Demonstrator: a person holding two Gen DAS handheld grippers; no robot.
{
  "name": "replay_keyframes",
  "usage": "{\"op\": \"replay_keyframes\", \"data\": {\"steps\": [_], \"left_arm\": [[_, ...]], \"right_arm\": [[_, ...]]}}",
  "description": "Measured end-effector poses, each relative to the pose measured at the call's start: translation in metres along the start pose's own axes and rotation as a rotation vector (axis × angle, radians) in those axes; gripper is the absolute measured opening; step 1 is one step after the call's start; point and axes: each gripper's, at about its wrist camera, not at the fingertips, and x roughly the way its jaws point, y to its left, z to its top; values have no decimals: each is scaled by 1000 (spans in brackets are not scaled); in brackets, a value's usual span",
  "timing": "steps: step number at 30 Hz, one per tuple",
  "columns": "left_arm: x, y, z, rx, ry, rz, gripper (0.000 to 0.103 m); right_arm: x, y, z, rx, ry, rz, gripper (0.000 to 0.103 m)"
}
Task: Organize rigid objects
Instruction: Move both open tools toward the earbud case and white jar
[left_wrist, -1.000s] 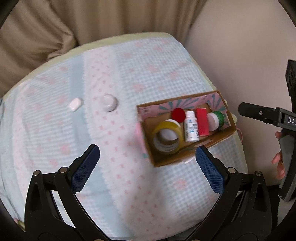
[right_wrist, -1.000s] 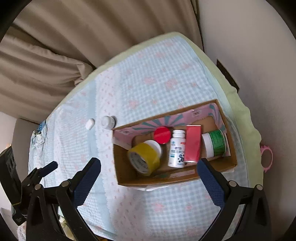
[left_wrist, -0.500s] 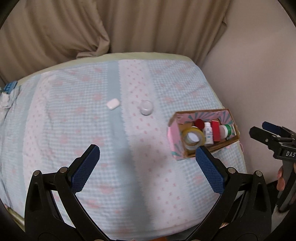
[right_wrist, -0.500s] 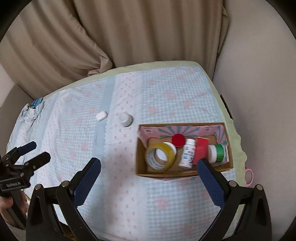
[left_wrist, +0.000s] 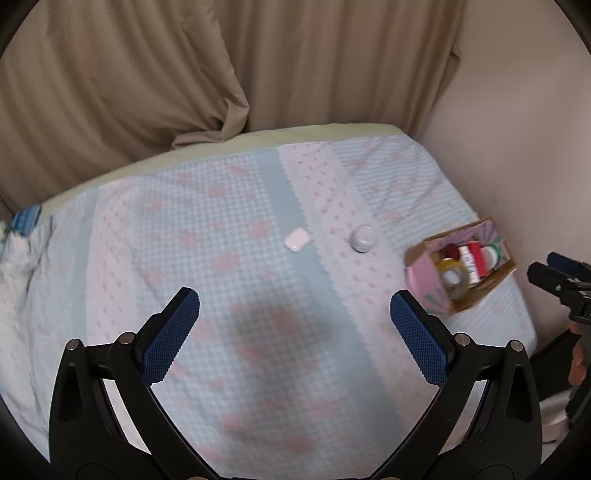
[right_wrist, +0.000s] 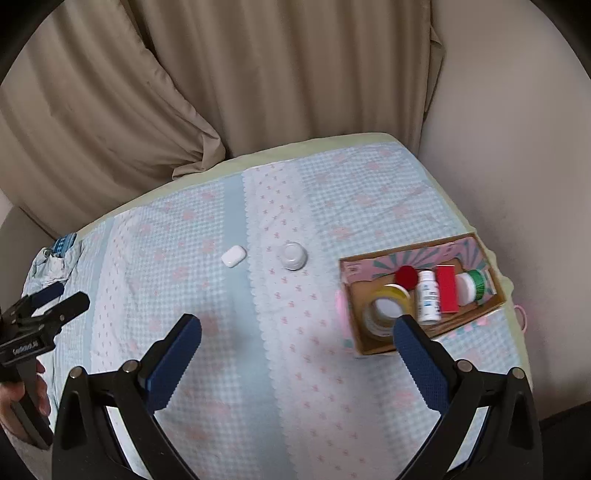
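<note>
Left gripper (left_wrist: 294, 325): jaws spread wide, holding nothing, hovering over the near part of the blue-and-pink checked bedspread (left_wrist: 229, 258). Right gripper (right_wrist: 297, 343): jaws likewise released and empty.

A white earbud case (right_wrist: 233, 256) lies flat on the bedspread, its long axis running from near-left to far-right. It sits well beyond both sets of jaws, roughly on the centre line of the left gripper. Just to its right, apart from it, stands a small round white jar (right_wrist: 293, 255).

The cardboard box (right_wrist: 373, 341) rests at the right edge of the bed, long axis running left to right. Inside, from left to right: a yellow tape roll (right_wrist: 384, 308), a red cap (right_wrist: 406, 276), a white bottle (right_wrist: 427, 301) lying with its cap toward the far side, a red packet (right_wrist: 447, 294) and a green-and-white tub (right_wrist: 471, 286). The right finger (right_wrist: 421, 358) of the right gripper overlaps the box's near wall in the right wrist view.

Beige curtains (left_wrist: 258, 74) hang behind the bed.
</note>
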Motion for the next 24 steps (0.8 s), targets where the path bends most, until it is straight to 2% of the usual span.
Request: {"op": "replay_keyframes", "data": {"steps": [4, 7, 11, 18, 24], "left_arm": [[31, 16, 14, 57, -21, -1, 103], [60, 22, 25, 82, -38, -31, 103], [112, 20, 35, 145, -49, -47, 103], [224, 8, 42, 228, 6, -101, 103], [320, -4, 32, 310, 64, -153, 100]], "right_arm": [[23, 21, 3, 27, -15, 3, 103], [45, 35, 6, 23, -34, -1, 103], [83, 48, 7, -2, -64, -22, 103], [165, 49, 7, -7, -93, -40, 103], [244, 41, 1, -22, -109, -77, 103]]}}
